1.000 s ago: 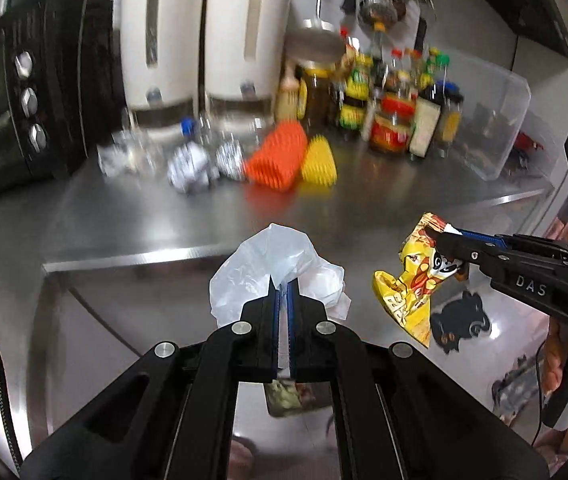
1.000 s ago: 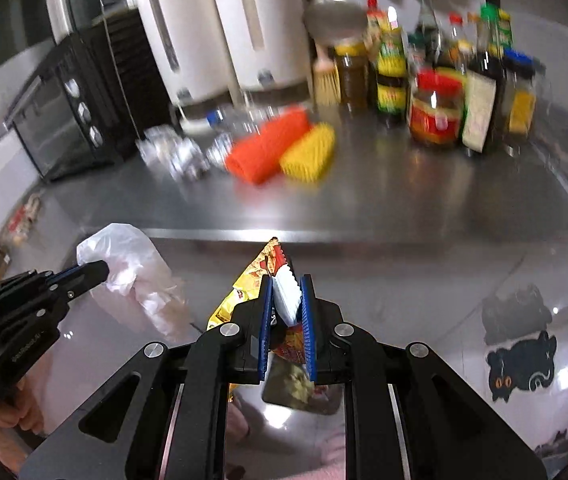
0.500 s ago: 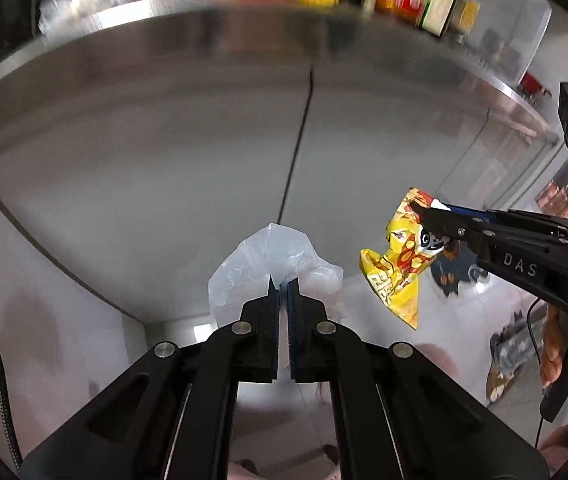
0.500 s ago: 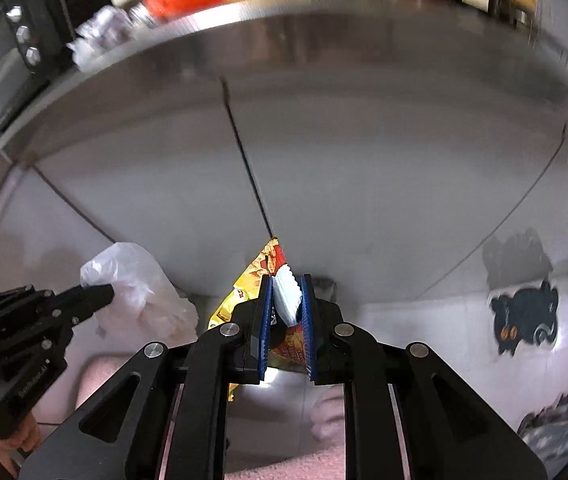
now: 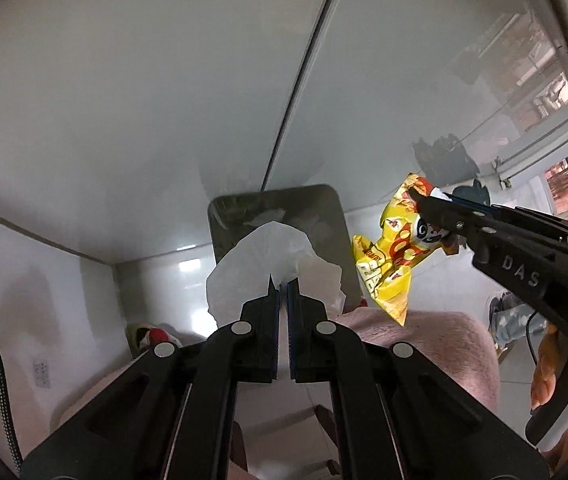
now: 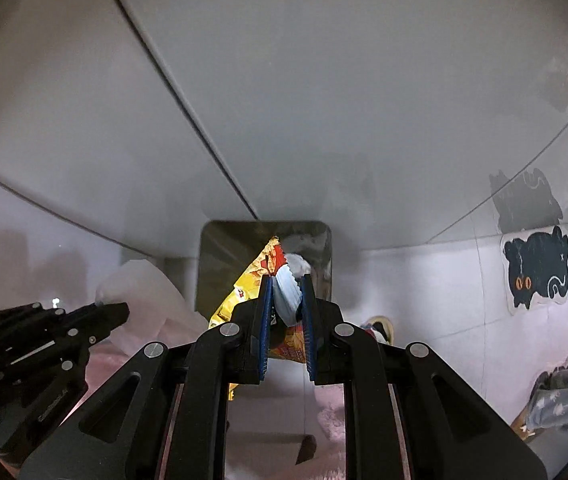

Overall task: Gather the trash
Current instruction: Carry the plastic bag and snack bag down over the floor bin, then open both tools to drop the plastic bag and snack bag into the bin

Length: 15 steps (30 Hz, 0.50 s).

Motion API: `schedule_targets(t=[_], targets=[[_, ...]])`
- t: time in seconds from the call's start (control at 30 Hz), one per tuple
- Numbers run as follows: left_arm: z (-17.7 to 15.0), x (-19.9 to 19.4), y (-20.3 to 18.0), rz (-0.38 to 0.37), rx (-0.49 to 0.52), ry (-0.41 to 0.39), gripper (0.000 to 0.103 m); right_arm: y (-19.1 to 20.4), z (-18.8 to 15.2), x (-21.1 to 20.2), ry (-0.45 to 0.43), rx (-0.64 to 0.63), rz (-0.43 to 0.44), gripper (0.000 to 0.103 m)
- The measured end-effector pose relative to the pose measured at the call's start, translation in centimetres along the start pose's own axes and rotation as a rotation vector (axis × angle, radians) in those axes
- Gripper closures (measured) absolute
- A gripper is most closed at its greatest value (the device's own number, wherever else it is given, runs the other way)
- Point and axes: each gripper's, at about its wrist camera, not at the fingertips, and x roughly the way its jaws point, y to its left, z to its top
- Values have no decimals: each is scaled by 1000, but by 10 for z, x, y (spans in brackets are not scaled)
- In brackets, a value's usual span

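Observation:
My left gripper (image 5: pixel 282 284) is shut on a crumpled white plastic bag (image 5: pixel 259 260), which hangs in front of the open top of a square metal bin (image 5: pixel 332 216) on the floor. To its right my right gripper (image 5: pixel 418 196) holds a yellow snack wrapper (image 5: pixel 388 260). In the right wrist view the right gripper (image 6: pixel 287 282) is shut on that yellow wrapper (image 6: pixel 251 284), above the bin (image 6: pixel 219 248). The left gripper (image 6: pixel 111 312) and its white bag (image 6: pixel 143 292) show at the lower left there.
Steel cabinet doors (image 5: pixel 163 100) fill the upper part of both views, with white floor tiles below. A black cat-shaped mat (image 6: pixel 536 272) lies at the right. A pink fluffy garment (image 5: pixel 444 344) on the person sits below the grippers, and a hand (image 5: pixel 564 368) grips the right tool.
Both grippers have dropped from countertop level to in front of the cabinet and tipped downward. The counter with its bottles has left view, and the bin has come into view.

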Motion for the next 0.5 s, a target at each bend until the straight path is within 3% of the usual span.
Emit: schedule_targets(t=[0.37,0.43,0.5], targets=[[13,55,6,2,-9,93,99,-9,15,48,105,24,10,85],[15,57,7,-5,-15,92,96,-9,18,49,105,31,17,85],[15,57,7,-9,-18,91,86,-10,23,49,106,36,20,85]])
